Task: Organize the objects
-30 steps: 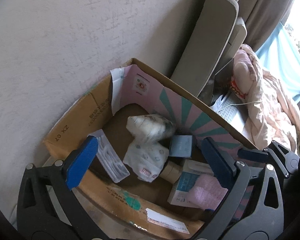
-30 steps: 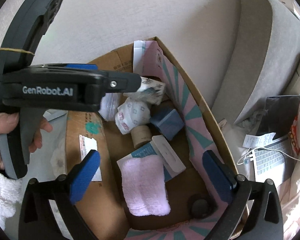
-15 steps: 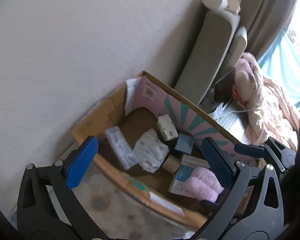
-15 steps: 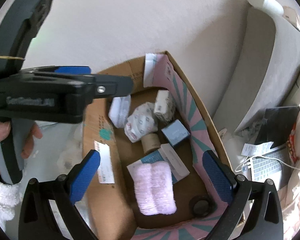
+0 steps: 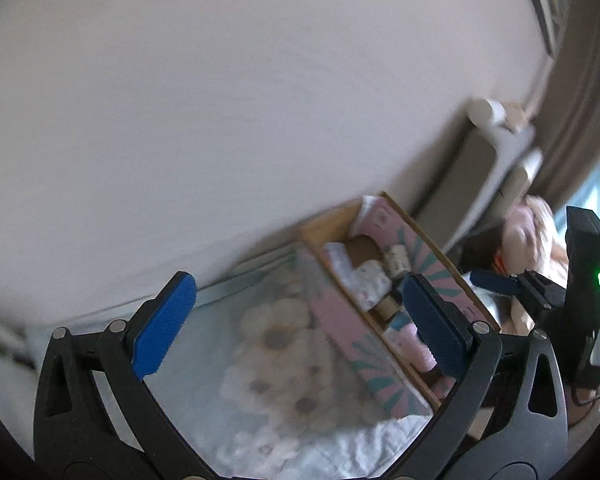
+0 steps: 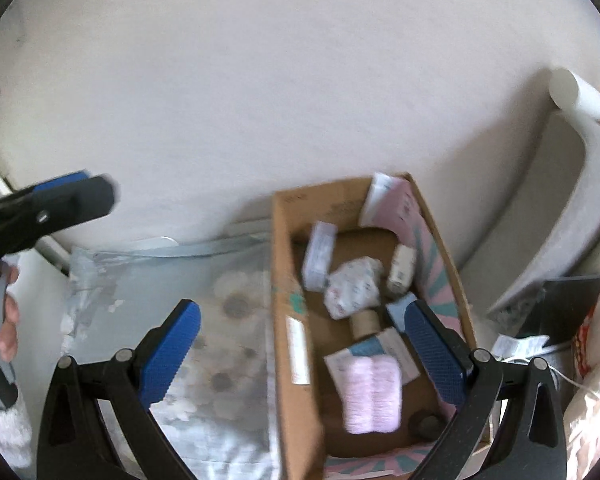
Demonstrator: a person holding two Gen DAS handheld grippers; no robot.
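An open cardboard box (image 6: 288, 264) with a pink and teal lining stands against the wall; it also shows in the left wrist view (image 5: 340, 312). Inside lie a pink folded cloth (image 6: 372, 394), a white patterned packet (image 6: 352, 288), a cardboard roll (image 6: 366, 322), a small white carton (image 6: 402, 268) and a flat clear pack (image 6: 320, 254). My right gripper (image 6: 300, 360) is open and empty, high above the box's near left wall. My left gripper (image 5: 296, 332) is open and empty, high above the floral cloth (image 5: 276, 360) left of the box. Both views are blurred.
A grey cushioned seat back (image 6: 556, 208) leans against the wall right of the box. A laptop (image 6: 564, 308) and pink bedding (image 6: 596, 380) lie at the far right. The floral cloth (image 6: 220, 320) covers the surface left of the box.
Both grippers have pulled up and back from the box, so it looks smaller. The left gripper has swung left over the floral cloth. The small white carton has settled in the box.
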